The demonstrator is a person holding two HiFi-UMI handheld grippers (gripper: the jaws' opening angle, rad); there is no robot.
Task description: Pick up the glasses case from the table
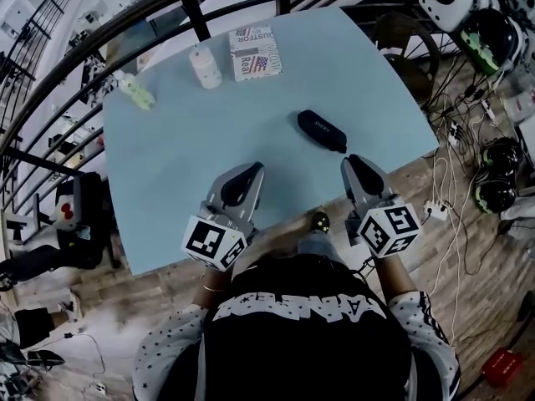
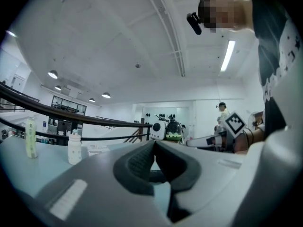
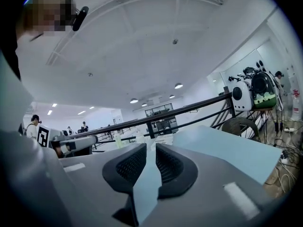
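Glasses case (image 1: 322, 130) — smooth black oval; left hand-held gripper (image 2: 155, 143) closed, right hand-held gripper (image 3: 150, 148) barely apart, empty

Under both jaws: smooth, matt pale-blue tabletop (image 1: 167, 165). Ahead of the right jaws: black oblong glasses case (image 1: 322, 130), hard shell, slight sheen. Grey right gripper (image 3: 151, 146): matt plastic; its black pads (image 3: 127, 167) finely ribbed, rubbery. Beyond the left jaws: white plastic bottle (image 2: 74, 148), smooth.
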